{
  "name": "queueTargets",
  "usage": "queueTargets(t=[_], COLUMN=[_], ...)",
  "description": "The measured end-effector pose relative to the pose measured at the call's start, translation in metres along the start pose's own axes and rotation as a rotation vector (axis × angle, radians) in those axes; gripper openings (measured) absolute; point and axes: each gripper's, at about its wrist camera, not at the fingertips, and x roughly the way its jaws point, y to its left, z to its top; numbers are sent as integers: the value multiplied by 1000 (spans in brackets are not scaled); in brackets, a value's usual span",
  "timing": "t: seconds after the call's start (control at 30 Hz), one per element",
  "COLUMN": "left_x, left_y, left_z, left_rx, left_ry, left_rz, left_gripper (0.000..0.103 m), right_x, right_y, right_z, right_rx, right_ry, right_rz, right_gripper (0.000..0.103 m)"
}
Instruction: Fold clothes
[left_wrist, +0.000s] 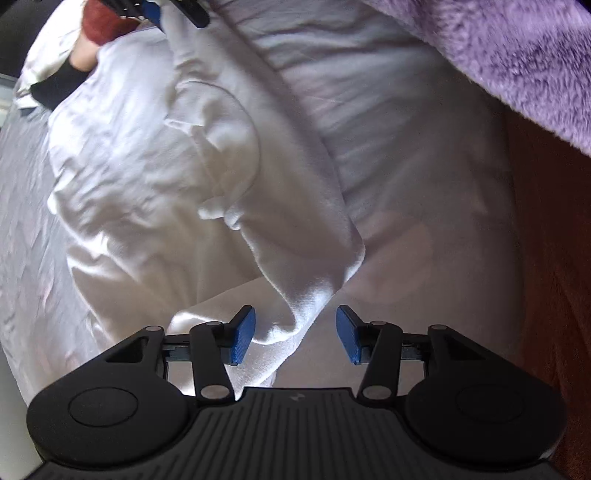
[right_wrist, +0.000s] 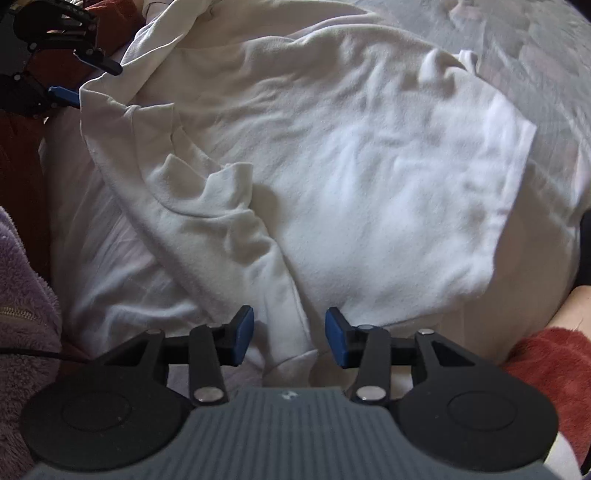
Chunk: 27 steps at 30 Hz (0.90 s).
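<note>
The shirt (right_wrist: 332, 177) lay spread on the bed (right_wrist: 535, 55), a sleeve (right_wrist: 236, 236) folded across its body. In the right wrist view, the right gripper (right_wrist: 289, 341) stood over the sleeve's cuff, pads apart and clear of the cloth. The left gripper (right_wrist: 70, 79) stood at the shirt's far left corner. A blanket (right_wrist: 26, 295) lay left of the shirt. In the left wrist view, the left gripper (left_wrist: 295, 334) hung over a shirt fold (left_wrist: 306, 280), pads apart, with the blanket (left_wrist: 517, 55) at upper right.
</note>
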Motion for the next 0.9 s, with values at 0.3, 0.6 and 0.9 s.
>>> queueTargets(t=[0.3, 0.6, 0.9], left_x=[7, -38, -120], left_y=[17, 40, 60], left_z=[-4, -49, -95], left_rx=[-83, -728, -1220], left_ry=[-18, -24, -157], left_rz=[-45, 14, 140], left_gripper=[18, 14, 14], right_x=[-6, -58, -162], right_y=[8, 15, 37], right_z=[-29, -31, -5], right_rx=[48, 91, 26], right_ry=[-1, -148, -453], right_rz=[71, -88, -483], right_gripper=[22, 14, 13])
